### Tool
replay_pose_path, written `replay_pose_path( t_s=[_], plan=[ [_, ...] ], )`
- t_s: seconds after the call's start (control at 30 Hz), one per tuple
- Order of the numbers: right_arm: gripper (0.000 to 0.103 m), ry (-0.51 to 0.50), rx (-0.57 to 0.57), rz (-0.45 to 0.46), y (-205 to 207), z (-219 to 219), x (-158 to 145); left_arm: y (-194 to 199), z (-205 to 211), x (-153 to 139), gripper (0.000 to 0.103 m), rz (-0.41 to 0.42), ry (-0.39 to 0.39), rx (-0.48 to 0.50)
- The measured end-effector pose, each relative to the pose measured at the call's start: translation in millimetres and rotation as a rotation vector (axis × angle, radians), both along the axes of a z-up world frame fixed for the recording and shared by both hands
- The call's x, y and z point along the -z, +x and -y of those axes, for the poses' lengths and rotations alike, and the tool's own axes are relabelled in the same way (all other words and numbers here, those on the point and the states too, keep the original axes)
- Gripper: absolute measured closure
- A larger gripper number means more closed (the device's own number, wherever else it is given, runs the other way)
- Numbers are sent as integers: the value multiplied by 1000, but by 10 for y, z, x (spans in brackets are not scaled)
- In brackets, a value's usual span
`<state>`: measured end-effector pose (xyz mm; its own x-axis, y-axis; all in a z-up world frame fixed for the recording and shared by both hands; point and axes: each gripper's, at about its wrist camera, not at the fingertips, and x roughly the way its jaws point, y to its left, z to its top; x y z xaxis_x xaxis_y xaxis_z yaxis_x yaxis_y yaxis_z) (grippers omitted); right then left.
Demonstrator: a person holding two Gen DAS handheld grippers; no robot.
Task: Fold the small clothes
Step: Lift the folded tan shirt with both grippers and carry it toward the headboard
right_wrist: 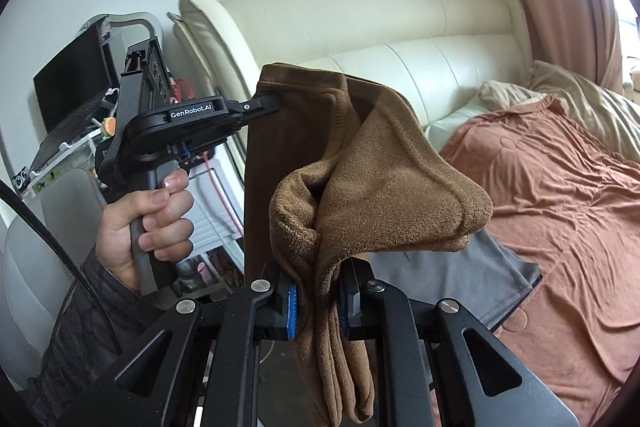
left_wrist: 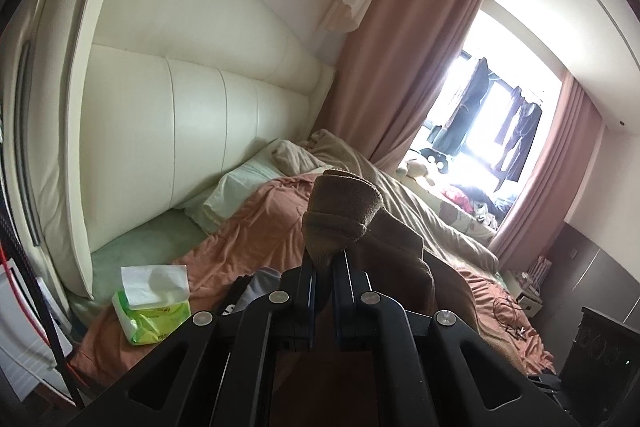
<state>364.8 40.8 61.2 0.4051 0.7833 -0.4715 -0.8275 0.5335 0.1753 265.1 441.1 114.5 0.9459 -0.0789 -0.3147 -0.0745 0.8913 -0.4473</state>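
Right wrist view shows my right hand-held gripper (right_wrist: pixel 316 301) at the very bottom, clamped on a soft brown fleece garment (right_wrist: pixel 384 163). Blue pads (right_wrist: pixel 291 311) squeeze one bunched edge, and some cloth hangs down below them. A bit further off, my left hand-held gripper (right_wrist: pixel 276 103) pinches another corner of the same garment, up high. I think I hold it at two spots like this so it hangs in the air, stretched between them, and can be laid flat for folding.

Left wrist view shows the left hand-held gripper (left_wrist: pixel 322 263) up close, its black fingers together on a thick rolled hem (left_wrist: pixel 340 211) of the brown cloth.

Only the right wrist view shows the person's hand (right_wrist: pixel 150 215) around the grey handle, and how the garment spreads between both tools. It also shows a flat grey cloth (right_wrist: pixel 460 275) on the bed under the garment.

Only the left wrist view shows the green tissue pack (left_wrist: pixel 154 307) near the bed edge. Behind it lie the rumpled salmon-pink bedsheet (left_wrist: pixel 248 227), a pale green pillow (left_wrist: pixel 240 187) and the cream padded headboard (left_wrist: pixel 192 123). Farthest off are pink curtains (left_wrist: pixel 404 75) and a bright window with dark clothes hanging (left_wrist: pixel 480 103).

The garment is not folded yet; I judge it is on its way down to the bed.
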Motion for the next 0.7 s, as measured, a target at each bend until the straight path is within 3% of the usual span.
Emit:
replay_pose_path(
  t_s=[0.5, 0.7],
  plan=[
    [92, 15, 107, -124, 957, -51, 370, 1192, 74, 446, 97, -141, 27, 6],
    [92, 6, 130, -169, 1254, -44, 527, 1693, 188, 627, 97, -210, 78, 25]
  ],
)
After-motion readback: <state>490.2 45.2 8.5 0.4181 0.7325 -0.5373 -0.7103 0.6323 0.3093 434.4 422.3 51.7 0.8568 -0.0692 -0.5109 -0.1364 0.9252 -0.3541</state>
